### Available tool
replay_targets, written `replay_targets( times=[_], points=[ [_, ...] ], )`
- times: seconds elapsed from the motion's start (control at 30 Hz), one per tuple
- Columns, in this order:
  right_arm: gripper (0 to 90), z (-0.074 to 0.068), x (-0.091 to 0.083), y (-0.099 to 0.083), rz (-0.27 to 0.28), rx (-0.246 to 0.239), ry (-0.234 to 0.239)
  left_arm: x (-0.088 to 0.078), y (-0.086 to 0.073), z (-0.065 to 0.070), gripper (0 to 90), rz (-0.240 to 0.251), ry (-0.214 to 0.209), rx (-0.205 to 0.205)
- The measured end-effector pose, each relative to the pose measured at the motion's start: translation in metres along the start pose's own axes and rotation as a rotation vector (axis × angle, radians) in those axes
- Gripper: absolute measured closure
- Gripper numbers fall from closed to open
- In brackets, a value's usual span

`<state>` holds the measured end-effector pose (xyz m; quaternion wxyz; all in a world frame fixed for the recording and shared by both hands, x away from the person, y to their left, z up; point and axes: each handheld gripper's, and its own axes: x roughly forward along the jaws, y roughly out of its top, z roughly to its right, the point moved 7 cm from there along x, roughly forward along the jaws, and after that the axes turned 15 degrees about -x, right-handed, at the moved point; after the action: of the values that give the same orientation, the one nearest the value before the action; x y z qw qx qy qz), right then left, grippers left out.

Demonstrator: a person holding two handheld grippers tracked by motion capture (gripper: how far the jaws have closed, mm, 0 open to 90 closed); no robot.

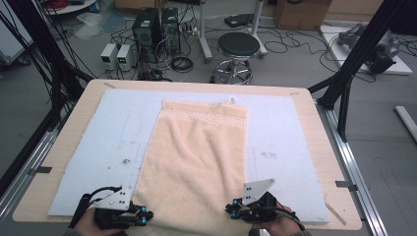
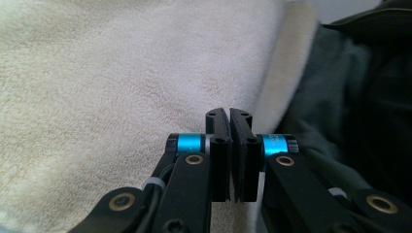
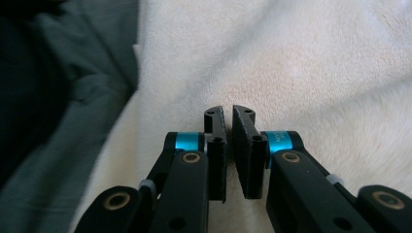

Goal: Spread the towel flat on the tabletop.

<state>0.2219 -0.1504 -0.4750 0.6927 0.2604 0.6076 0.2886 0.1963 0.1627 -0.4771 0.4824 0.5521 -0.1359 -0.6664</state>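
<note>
A peach towel with a patterned band at its far end lies lengthwise down the middle of the table, and its near end reaches the front edge. My left gripper sits at the towel's near left corner with its jaws pointing inward. In the left gripper view the left gripper has its jaws together over the towel, with no cloth visible between the tips. My right gripper is at the near right corner. In the right gripper view the right gripper shows only a thin dark slit between its jaws, above the towel.
A pale blue mat covers the wooden table under the towel. A person's dark grey clothing hangs at the near edge. Beyond the table are a black stool, computer towers and black frame struts.
</note>
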Motion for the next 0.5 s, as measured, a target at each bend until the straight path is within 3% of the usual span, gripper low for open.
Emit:
replay_targets(
  times=[0.17, 0.23, 0.27, 0.33, 0.5],
  points=[
    [77.0, -0.009, -0.007, 0.010, 0.027, -0.017, 0.047, -0.007, -0.005, 0.015, 83.4, 0.021, -0.044, 0.010],
    [71.3, -0.001, -0.011, 0.013, 0.039, -0.019, 0.008, -0.008, 0.000, 0.010, 67.8, 0.046, -0.006, 0.011],
    [69.5, 0.005, -0.013, 0.013, 0.036, -0.006, -0.013, -0.008, 0.002, 0.006, 64.9, 0.052, 0.006, 0.008],
    [66.6, 0.017, -0.012, 0.008, 0.020, 0.005, -0.049, -0.006, 0.006, -0.001, 61.9, 0.063, 0.022, -0.003],
    [64.0, 0.027, 0.002, -0.016, -0.045, 0.030, -0.051, 0.008, 0.001, -0.010, 59.1, -0.002, 0.064, 0.011]
  ],
)
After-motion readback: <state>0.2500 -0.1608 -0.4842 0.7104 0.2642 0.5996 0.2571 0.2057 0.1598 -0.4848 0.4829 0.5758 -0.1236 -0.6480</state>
